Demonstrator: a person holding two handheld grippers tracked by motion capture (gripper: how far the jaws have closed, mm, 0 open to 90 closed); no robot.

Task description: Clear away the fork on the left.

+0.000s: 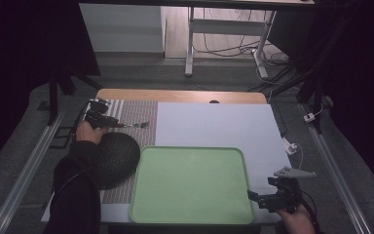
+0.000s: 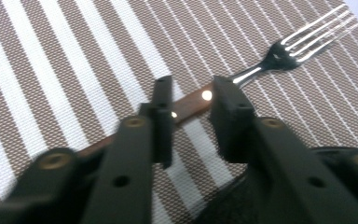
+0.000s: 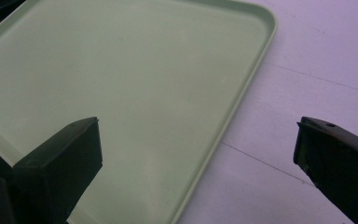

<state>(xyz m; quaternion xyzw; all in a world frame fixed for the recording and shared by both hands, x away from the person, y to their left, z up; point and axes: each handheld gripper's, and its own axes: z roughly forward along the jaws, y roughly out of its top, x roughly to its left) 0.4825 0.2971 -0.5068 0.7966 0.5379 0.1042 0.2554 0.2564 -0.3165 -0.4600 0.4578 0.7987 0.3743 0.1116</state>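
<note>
- Nearest in, the right claw [image 1: 254, 196] sits low at the desk's near right corner, jaws spread wide with nothing between them; in the right gripper view they frame the rim of the green tray [image 3: 242, 98] and the bare white desk [image 3: 317, 56] beside it; this hand looks parked, waiting.
- The tray lies flat and bare in front of the person, its left edge just overlapping the striped placemat [image 1: 136, 114].
- On that mat, near the left forearm, rests a dark round bowl-like thing [image 1: 119, 156]; what it is exactly I cannot tell.
- Farther out, the action: the left claw [image 2: 191, 105] is down on the fork [image 2: 279, 53], jaws drawn in on the brown wooden handle; tines point away toward the mat's edge; the fork lies flat on the mat.
- My read: this is the grasp step, pads clamped either side of the handle.
- Next move, I judge, calls for a clean lift without letting the fork swivel, then a carry toward the tray.
</note>
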